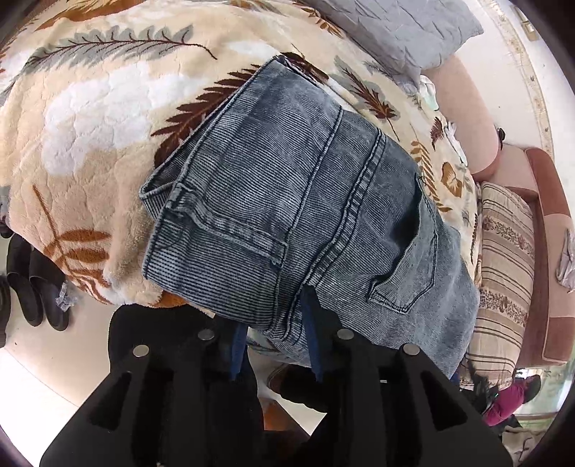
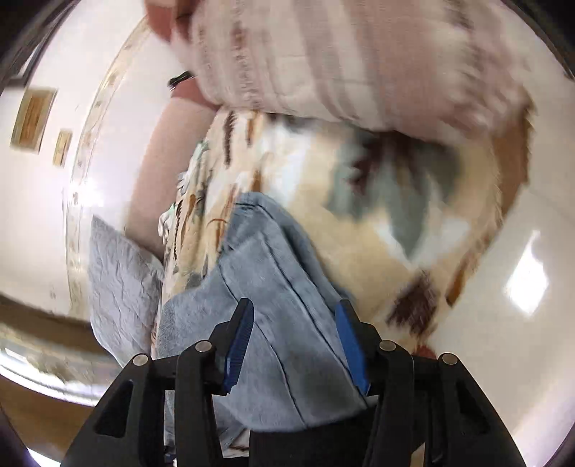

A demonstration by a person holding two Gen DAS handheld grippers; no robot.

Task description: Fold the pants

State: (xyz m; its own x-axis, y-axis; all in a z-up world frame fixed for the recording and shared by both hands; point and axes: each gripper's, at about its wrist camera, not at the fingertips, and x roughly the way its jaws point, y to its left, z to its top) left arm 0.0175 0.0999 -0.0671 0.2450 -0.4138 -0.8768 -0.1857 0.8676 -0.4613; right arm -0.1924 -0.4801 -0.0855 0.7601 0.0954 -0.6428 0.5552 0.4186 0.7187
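Left tongs: the left gripper (image 1: 276,334), black with blue pads, stands slightly parted at the near edge of the folded pants; its pads sit just at the cloth's hem, but I cannot tell whether they press on it.
Right tongs: the right gripper (image 2: 294,341), same black frame and blue pads, is spread apart, with denim lying between the pads, which do not press on it; this view is blurred.
Pants: the faded blue-grey ribbed denim pants (image 1: 298,215) lie folded into a compact block, back pockets and centre seam facing up, near the bed's edge.
Beneath: a plush cream blanket with brown and grey leaf prints (image 1: 90,125) covers the bed and carries the pants.
Beside: a grey quilted pillow (image 1: 402,28) lies at the far end, and a striped floral cushion (image 1: 503,258) rests next to the pants.
Floor: dark slippers (image 1: 32,283) stand on pale tiles below the blanket's edge.
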